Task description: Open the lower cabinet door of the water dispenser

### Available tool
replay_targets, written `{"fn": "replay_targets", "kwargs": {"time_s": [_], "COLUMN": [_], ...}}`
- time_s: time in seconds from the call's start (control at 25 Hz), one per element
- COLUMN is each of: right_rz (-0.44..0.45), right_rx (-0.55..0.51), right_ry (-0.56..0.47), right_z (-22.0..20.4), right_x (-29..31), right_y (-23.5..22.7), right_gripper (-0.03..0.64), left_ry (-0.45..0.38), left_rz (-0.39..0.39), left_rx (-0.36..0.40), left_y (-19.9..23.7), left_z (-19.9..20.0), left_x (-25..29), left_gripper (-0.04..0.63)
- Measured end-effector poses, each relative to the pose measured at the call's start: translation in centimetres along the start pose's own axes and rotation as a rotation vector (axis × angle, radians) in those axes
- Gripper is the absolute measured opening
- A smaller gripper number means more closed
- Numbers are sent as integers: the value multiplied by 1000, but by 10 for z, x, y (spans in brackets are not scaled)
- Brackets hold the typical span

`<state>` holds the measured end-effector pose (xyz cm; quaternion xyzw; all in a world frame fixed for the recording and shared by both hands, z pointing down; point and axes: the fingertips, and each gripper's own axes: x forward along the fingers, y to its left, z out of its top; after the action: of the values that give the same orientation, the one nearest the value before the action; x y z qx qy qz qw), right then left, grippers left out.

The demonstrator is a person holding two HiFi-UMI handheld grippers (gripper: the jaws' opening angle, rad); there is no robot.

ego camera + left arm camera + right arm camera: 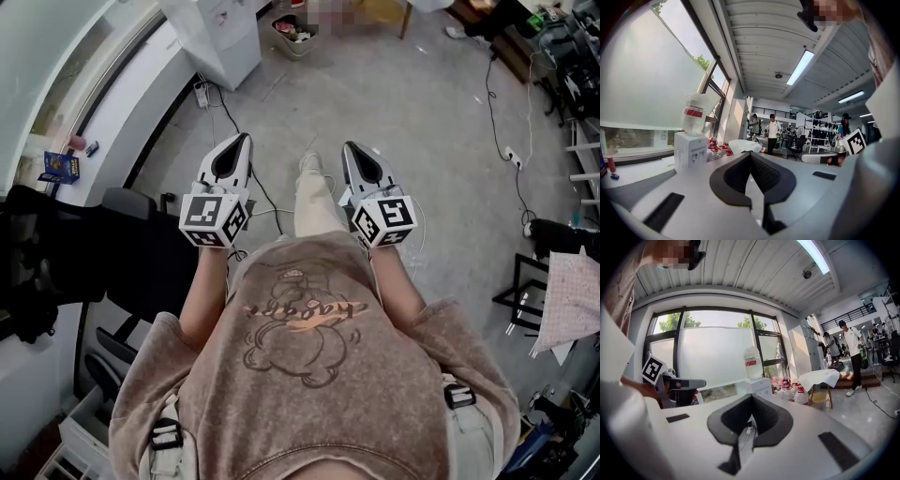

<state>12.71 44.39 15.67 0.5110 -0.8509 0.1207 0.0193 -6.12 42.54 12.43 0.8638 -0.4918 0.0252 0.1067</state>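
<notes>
Left gripper (242, 145) and right gripper (352, 152) side by side — water dispenser (220, 37) well apart.

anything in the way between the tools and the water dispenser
Nothing solid that shows. Bare floor lies between the left tool, the right tool and the water dispenser. Only a power strip and a thin black cable lie on the floor near its base, perhaps a trip risk.

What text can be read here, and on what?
None reads for sure.
Shirt: script word, too stylised to read.
Bottle label: red band, print too small.
Blue box: print blurred.
Dispenser: small marks on front, too small.
Cubes: square markers only, no words.
</notes>
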Motion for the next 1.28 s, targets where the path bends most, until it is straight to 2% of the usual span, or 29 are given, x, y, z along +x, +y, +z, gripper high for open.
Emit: {"fn": "replay_targets", "kwargs": {"time_s": [0.36,1.04,1.28], "right_rz": [36,92,158], "right_rx": [15,34,22], "right_ry": [2,0,1], "right_z": [9,80,91], "right_x": [85,282,328], "right_y": [-39,-191,-210], "right_gripper": [8,8,8], "left_ry": [25,17,-11], "left_rz": [19,94,120], "left_rx": [8,5,30], "left_y": [48,129,146], "left_z": [7,64,81], "left_x": [70,287,331], "left_gripper": [17,17,17]}}
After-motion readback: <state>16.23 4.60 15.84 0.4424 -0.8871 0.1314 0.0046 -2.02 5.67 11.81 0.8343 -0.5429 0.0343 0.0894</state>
